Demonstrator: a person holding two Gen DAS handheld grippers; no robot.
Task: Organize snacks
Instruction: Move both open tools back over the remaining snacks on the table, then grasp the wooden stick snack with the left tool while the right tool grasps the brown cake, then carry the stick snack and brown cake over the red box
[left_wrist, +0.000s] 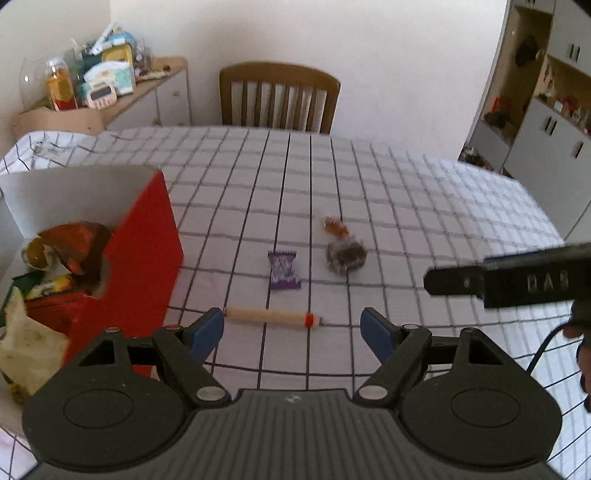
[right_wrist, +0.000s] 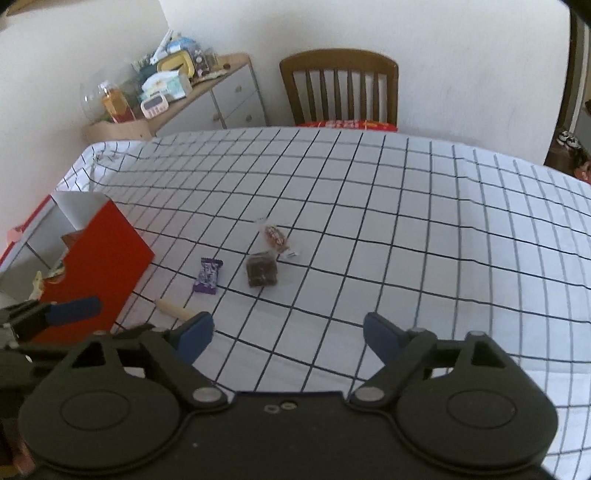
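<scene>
Left gripper (left_wrist: 291, 326) is held spread around the sausage stick (left_wrist: 273, 317), seemingly for pickup toward the red box (left_wrist: 147, 258); right gripper (right_wrist: 288, 332) is spread, empty.

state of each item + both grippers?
left hand-held gripper: open, empty
right hand-held gripper: open, empty
red box: open-topped, snacks inside
sausage stick: lying on tablecloth
purple candy: wrapped, on tablecloth
brown snack: wrapped
orange candy: wrapped
</scene>
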